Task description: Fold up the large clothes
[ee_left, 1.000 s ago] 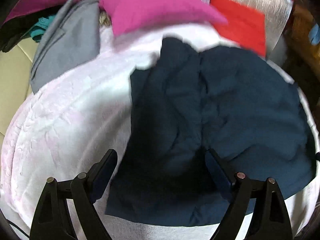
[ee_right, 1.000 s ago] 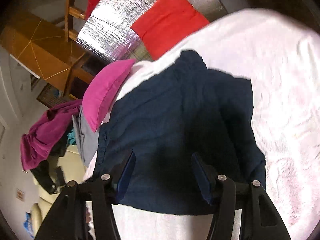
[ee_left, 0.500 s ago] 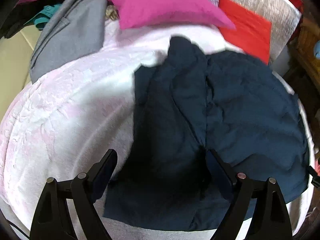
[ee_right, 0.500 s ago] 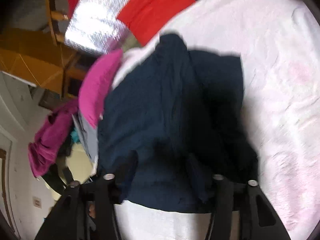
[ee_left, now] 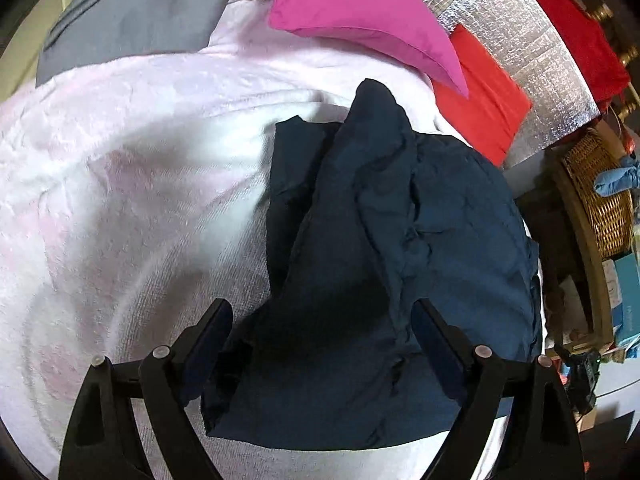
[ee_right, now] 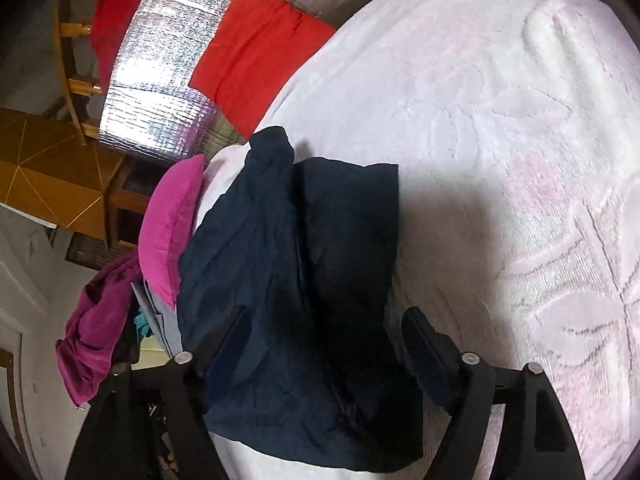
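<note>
Dark blue garment (ee_left: 384, 248) lying bunched on the white-pink blanket (ee_left: 120, 184), more rumpled than a second ago, with a ridge risen along its middle and one end poking up. Partly folded, perhaps; shadow hides the layers. Left gripper (ee_left: 322, 332) spread wide over it, holding nothing. Right gripper (ee_right: 326, 340) opening, cloth beneath, unclamped. Pink pillow (ee_left: 360, 12) and red cloth (ee_right: 256, 52) beyond.
</note>
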Demonstrator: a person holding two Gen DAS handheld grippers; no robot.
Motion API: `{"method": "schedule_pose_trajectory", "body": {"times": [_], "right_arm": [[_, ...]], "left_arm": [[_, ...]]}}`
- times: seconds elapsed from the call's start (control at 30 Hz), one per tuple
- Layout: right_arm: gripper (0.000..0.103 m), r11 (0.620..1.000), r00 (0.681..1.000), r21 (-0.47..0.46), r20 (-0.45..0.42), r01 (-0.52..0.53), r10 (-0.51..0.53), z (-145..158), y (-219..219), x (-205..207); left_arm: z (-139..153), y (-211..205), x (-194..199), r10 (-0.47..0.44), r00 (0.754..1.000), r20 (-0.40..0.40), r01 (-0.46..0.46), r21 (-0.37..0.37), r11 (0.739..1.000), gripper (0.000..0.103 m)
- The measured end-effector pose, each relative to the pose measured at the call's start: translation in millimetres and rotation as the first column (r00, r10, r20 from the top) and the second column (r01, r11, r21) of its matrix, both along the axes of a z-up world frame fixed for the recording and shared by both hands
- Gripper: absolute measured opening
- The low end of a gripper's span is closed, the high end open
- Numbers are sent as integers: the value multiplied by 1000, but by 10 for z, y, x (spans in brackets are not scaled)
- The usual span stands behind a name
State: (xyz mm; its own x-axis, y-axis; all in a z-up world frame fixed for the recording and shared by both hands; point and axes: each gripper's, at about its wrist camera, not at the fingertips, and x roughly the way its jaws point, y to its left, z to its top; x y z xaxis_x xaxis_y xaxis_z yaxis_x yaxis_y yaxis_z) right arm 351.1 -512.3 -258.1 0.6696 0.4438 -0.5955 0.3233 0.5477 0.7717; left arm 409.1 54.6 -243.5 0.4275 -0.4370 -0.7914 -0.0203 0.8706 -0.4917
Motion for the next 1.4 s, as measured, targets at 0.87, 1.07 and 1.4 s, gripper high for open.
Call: {"method": "schedule_pose_trajectory", "body": {"times": [0.87, 1.07, 1.4], "right_arm": [[44, 995, 994, -36, 64, -92, 94, -213, 435, 293], [39, 991, 993, -102, 70, -85, 93, -43, 515, 265], [37, 988, 992, -128, 79, -90, 100, 241, 606, 149]], "left_arm": [[-97, -354, 73, -32, 999, 12, 32, -3, 999, 69], [-27, -313, 2, 14, 999, 42, -16, 45, 999, 37], [135, -140, -105, 4, 998, 65, -4, -5, 1000, 21]]}}
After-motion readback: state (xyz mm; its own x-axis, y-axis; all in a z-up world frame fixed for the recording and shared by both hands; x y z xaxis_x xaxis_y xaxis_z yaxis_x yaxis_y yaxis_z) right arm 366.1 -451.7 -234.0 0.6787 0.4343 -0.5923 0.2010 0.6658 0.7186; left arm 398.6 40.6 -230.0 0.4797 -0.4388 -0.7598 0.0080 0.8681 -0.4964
